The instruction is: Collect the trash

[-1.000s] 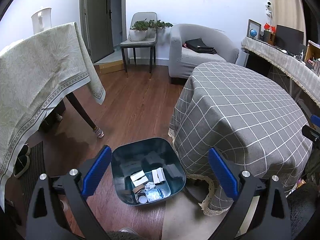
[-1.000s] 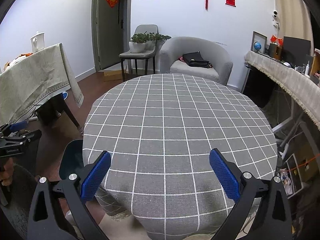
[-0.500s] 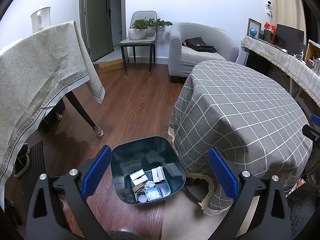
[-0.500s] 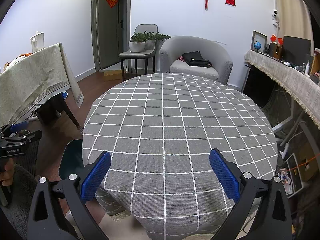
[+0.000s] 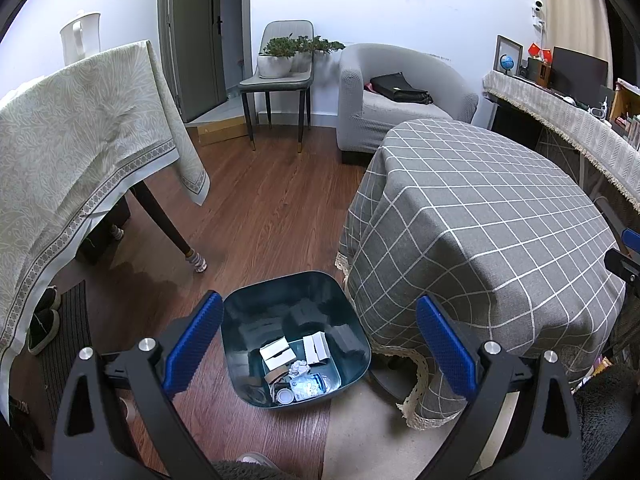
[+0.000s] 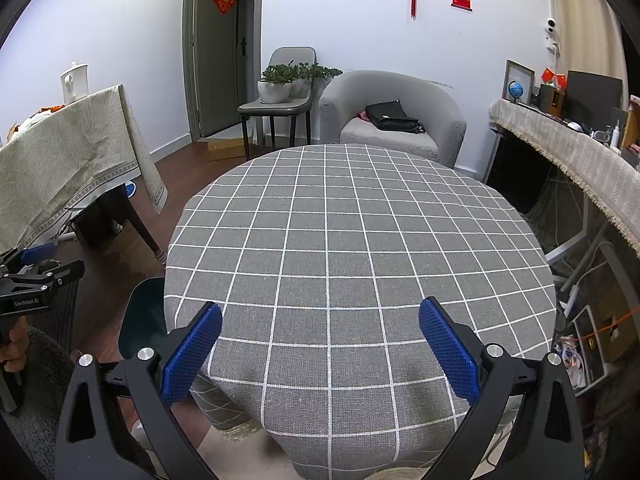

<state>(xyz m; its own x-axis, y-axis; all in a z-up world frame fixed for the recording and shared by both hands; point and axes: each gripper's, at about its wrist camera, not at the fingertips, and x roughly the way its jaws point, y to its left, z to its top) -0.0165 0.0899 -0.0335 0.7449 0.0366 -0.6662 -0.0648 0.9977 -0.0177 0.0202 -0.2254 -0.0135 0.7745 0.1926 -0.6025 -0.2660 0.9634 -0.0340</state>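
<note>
The left gripper (image 5: 318,338) hangs with its jaws spread wide and empty, over the dark teal bin (image 5: 352,322) on the wooden floor (image 5: 256,208). The trash lies in the bin's bottom: small white cartons (image 5: 276,354), a crumpled paper wad (image 5: 300,369), a clear wrapper (image 5: 310,384) and a round lid (image 5: 285,396). All of it looks light and easily crushed; the wrapper is likely slippery, so the stiffer carton edges would give the surest hold. The bin itself looks like rigid plastic, best taken by its rim. The right gripper (image 6: 320,354), also wide open and empty, faces the checked tabletop (image 6: 352,240), where no trash shows.
</note>
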